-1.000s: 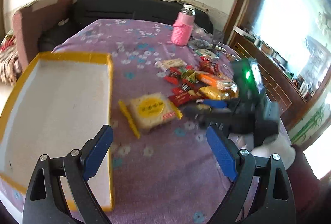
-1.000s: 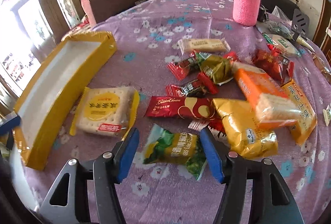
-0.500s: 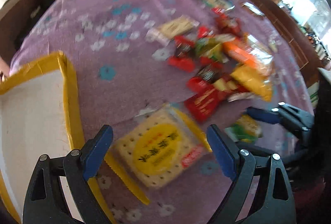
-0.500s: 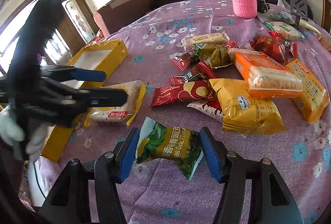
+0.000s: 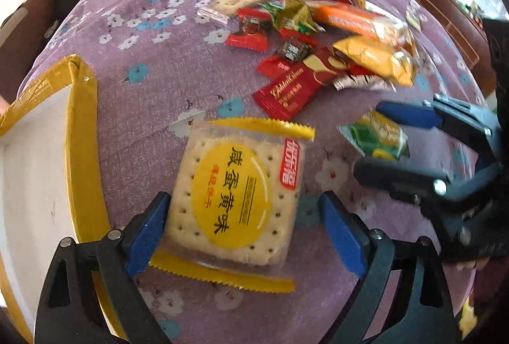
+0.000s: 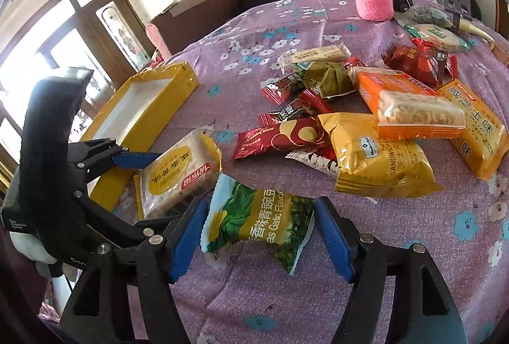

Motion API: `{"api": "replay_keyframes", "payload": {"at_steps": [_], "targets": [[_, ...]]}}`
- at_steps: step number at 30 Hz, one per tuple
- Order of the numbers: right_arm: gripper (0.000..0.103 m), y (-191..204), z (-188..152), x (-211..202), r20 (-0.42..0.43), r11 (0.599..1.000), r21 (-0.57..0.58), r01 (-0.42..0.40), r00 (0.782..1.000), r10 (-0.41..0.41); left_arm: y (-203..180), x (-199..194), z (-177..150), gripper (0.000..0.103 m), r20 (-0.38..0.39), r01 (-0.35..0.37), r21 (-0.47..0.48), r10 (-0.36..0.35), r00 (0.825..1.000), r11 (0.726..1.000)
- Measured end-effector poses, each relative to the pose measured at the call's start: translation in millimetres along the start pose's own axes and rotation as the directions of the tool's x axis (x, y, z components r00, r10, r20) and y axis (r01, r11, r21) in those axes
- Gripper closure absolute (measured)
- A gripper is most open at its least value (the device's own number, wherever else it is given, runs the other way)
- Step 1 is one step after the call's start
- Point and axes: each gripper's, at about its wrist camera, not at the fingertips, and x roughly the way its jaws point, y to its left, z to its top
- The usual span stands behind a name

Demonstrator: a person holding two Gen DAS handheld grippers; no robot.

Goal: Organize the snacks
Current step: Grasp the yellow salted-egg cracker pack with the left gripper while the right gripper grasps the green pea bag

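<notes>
The left tongs [image 5: 241,223] stand wide open over the cracker packet [image 5: 235,194], one blue pad touching or almost touching its left edge, the other well clear of its right edge. If they close from here, the slack yellow end seams could fold under a pad, so the grip may catch film instead of the firm biscuit block and let the packet slip or tilt; squeezing hard could crack the crackers inside. The yellow-edged box [image 5: 82,134] lies just to the left of these tongs, so a low carry could knock its rim. The packet is square, clear film with a round yellow label, lying flat on the table [image 5: 165,64]. To the right, the right tongs [image 6: 259,231] are opening around the green pea packet [image 6: 257,220], which sits between the pads, puffy and crinkled, its left end lifted; whether the pads still press it I cannot tell. It may drop askew. The two tongs work close together and could collide.
</notes>
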Motion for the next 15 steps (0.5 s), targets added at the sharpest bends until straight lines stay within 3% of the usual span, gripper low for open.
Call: {"api": "replay_keyframes", "payload": {"at_steps": [2,5,9,15], "targets": [[0.032,-0.3,-0.6,0.4,-0.001,1.0,0.0,-0.001,1.0,0.001,-0.2,-3.9,-0.9,0.034,0.04,0.006,-0.023,-0.005,0.999,1.0],[0.035,1.5,-1.9,0.1,0.003,1.0,-0.013,0.009,1.0,-0.009,0.8,-9.7,-8.5,0.035,0.073,0.042,-0.058,-0.038,0.997,0.997],[0.046,3.9,-2.4,-1.5,0.02,0.999,-0.021,0.03,0.999,-0.03,4.4,-18.7,-19.5,0.035,0.107,0.087,-0.123,-0.074,0.991,0.989],[0.057,10.2,-5.3,-10.3,0.063,0.998,-0.026,0.061,0.996,-0.059,12.2,-56.1,-40.5,0.035,0.224,0.167,-0.208,-0.119,0.967,0.964]]}}
